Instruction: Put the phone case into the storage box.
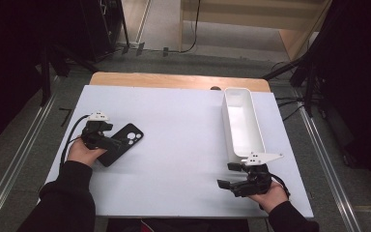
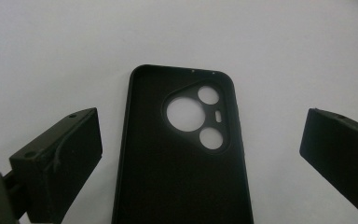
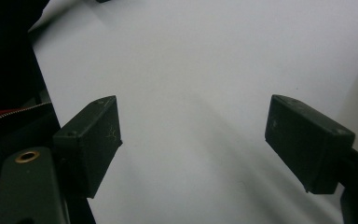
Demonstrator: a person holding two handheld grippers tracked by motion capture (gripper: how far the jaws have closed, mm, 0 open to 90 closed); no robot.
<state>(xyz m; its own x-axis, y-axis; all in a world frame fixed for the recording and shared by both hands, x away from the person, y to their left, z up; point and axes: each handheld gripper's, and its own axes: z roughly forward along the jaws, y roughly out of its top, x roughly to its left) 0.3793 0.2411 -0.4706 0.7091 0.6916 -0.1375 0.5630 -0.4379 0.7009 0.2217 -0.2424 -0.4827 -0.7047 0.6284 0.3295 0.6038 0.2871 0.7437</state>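
Near edge of the white table sheet [image 1: 174, 145]: two dark-sleeved forearms come in from below, each hand holding a black two-jaw gripper.

Right gripper [image 1: 232, 176], near right corner of the sheet, held low over the table. Jaws spread wide with nothing between them; in the right gripper view [image 3: 193, 140] only bare white surface lies in the gap. A grey three-cornered plate sits on top of it.

Left gripper [image 1: 107, 133], at the left side of the sheet, slightly farther from the person. Jaws spread apart, standing one on each side of a black soft phone case [image 1: 121, 144]. In the left gripper view [image 2: 198, 140] the case [image 2: 182, 168] lies flat on the sheet, open side up, camera cut-outs toward its far end. Both jaws are clear of its edges, not touching.

Farther right: a long, narrow white plastic bin [image 1: 242, 123], open-topped, lying lengthwise away from the person, its near end just beside the right gripper's plate. Well apart from the case.

Far edge: a strip of bare wooden tabletop [image 1: 174, 79] beyond the sheet.
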